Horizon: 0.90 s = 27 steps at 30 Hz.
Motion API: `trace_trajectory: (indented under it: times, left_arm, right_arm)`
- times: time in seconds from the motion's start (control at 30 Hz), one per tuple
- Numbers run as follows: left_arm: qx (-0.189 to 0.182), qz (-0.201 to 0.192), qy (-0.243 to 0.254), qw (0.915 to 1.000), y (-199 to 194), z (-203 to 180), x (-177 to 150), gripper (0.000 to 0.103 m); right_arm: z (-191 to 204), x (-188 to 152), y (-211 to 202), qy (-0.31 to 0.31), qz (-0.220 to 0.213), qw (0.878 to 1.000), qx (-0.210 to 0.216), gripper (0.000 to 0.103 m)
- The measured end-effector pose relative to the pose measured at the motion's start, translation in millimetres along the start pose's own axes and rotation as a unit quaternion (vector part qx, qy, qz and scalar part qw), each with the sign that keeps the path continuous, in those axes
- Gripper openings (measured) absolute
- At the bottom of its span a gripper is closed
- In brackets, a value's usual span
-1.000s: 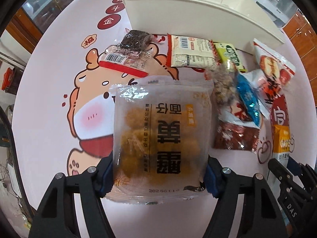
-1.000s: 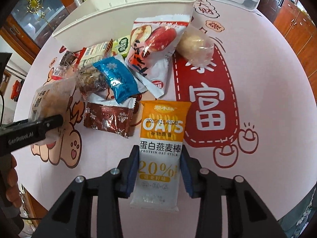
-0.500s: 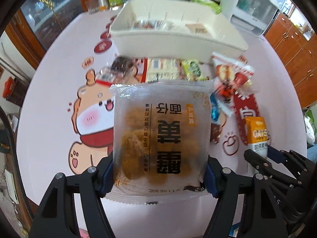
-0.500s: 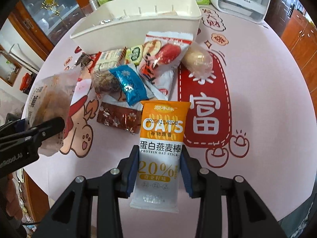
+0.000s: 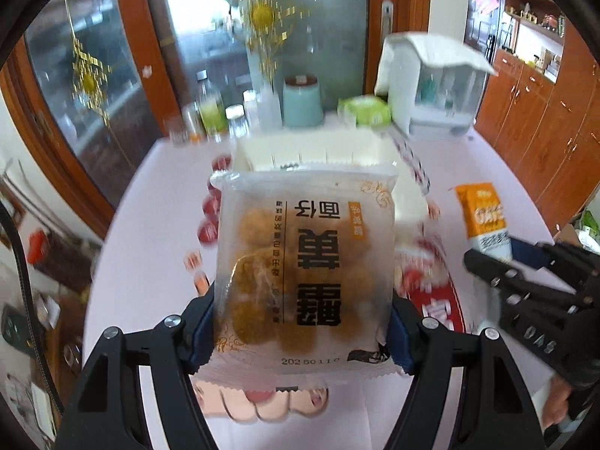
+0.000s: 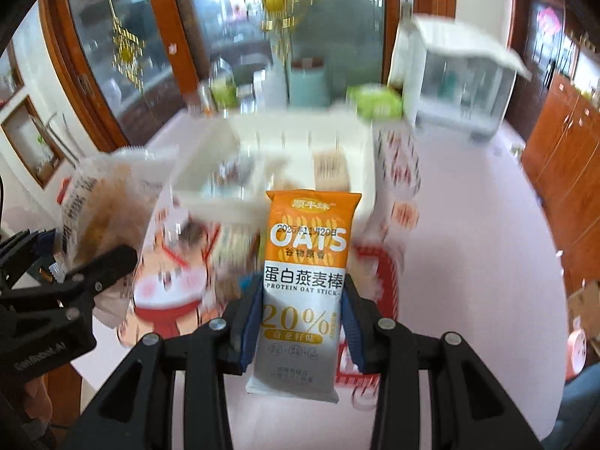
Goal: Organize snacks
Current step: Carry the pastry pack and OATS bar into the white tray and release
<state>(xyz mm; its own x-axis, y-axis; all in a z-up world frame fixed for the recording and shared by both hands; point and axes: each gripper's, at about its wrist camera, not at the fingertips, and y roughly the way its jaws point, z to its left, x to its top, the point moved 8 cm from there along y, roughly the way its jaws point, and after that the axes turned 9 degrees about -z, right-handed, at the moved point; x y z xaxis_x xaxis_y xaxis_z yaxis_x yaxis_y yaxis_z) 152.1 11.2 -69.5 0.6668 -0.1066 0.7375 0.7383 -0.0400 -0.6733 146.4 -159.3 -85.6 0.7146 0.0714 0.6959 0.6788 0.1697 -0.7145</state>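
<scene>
— Holding one packet in each tool, see? The left gripper (image 5: 302,332) has its jaws closed on the sides of the clear pastry bag (image 5: 303,258), which fills the middle of its view, lifted clear of the bench (image 5: 150,232).

— And the other?

— The right gripper (image 6: 302,322) is clamped on the lower half of the orange oat bar (image 6: 305,258), standing upright at centre frame. In the left view that bar shows at the right edge, so the two tools are side by side and near each other.

— What could go wrong?

— The pastry bag is soft and pinched only near its bottom seam; I'd guess a quick swing could make it flop or slip. Both also head for the same white organizer tray (image 6: 285,153), upper middle of the frame, so the tools might knock together over it.

— How are they posed?

— Both raised and tilted up toward level, pointing across the bench at the tray. The background is blurred, so which compartment is free I can't tell.
</scene>
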Motion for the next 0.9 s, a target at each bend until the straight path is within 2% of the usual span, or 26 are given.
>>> trace_trajectory:
  times: [0.27, 0.47, 0.67, 0.83, 0.9]
  left_arm:
    - [0.018, -0.044, 0.02, 0.9986, 1.4, 16.8, 84.4, 0.074]
    - [0.031, -0.047, 0.004, 0.9984, 45.7, 34.4, 127.1, 0.074]
    - [0.027, -0.025, -0.014, 0.9992, 101.5, 42.7, 132.8, 0.075]
    - [0.022, -0.006, -0.011, 0.9997, 141.2, 38.7, 129.2, 0.076]
    - [0.018, 0.003, -0.011, 0.9998, 156.1, 37.7, 126.6, 0.081]
  right_arm:
    - [-10.5, 105.4, -19.9, 0.005, -0.087, 0.996, -0.015, 0.04]
    - [-9.1, 157.4, 1.6, 0.017, -0.116, 0.993, -0.02, 0.041]
    - [-12.5, 169.3, 59.3, 0.038, -0.082, 0.996, -0.028, 0.041]
    - [-13.4, 156.8, 108.3, 0.051, -0.04, 0.997, -0.035, 0.041]
    - [-12.5, 151.1, 126.3, 0.052, -0.023, 0.998, -0.035, 0.043]
